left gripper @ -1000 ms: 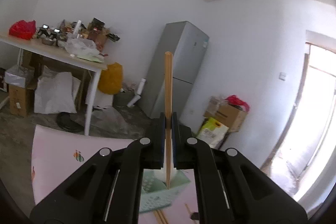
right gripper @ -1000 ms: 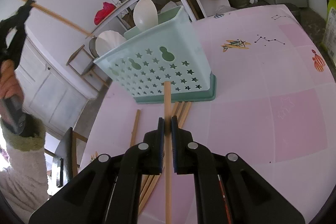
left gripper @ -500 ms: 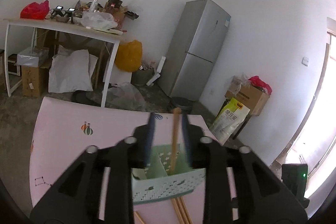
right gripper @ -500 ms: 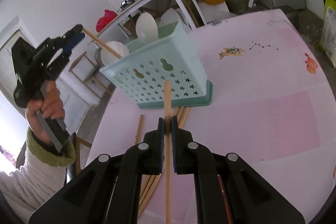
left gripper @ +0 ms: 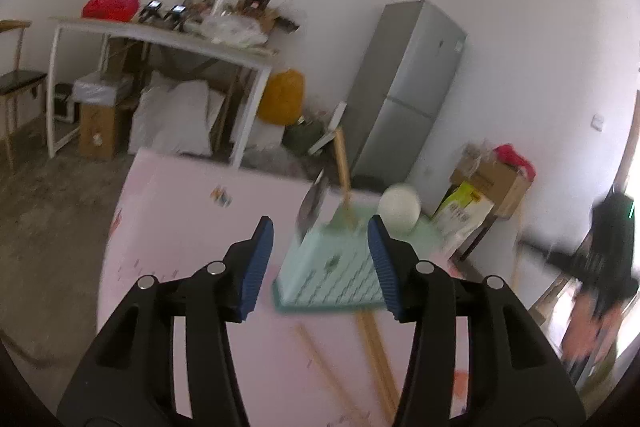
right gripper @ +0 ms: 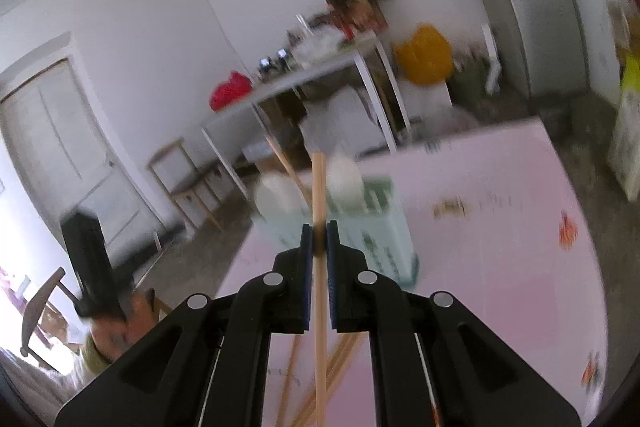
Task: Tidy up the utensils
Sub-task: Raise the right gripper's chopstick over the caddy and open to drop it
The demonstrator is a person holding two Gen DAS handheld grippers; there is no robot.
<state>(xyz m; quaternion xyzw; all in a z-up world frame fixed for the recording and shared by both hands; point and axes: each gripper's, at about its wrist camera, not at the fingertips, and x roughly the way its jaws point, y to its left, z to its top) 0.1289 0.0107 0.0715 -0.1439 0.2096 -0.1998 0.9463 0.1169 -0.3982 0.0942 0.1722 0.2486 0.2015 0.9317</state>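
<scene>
The left gripper [left gripper: 320, 259] has its jaws opening, about half spread, with nothing clamped between the blue pads [left gripper: 256, 267]; the mint basket [left gripper: 340, 275] only shows through the gap, farther off on the pink table [left gripper: 180, 227]. One chopstick [left gripper: 343, 167] stands in the basket, leaning toward 11 o'clock, next to a white spoon [left gripper: 400, 213] at its 1 o'clock corner and a grey utensil whose shape is too blurred to name.

The right gripper [right gripper: 319, 239] has its jaws closed on a single chopstick [right gripper: 319, 187], which runs from 6 o'clock straight up toward 12 o'clock, its tip crossing in front of the basket in the right wrist view.

Loose chopsticks [left gripper: 376, 359] lie on the table at the basket's 6 o'clock side, fanning toward the near edge. The table's far edge sits just behind the basket; the surface at 9 o'clock of the basket is bare, as is the broad stretch at 3 o'clock in the right wrist view.

Both views are motion-blurred. The person's hand [right gripper: 120, 319] holding the left gripper is smeared at 8 o'clock, and the lower ends of the loose chopsticks are hidden behind the gripper bodies.
</scene>
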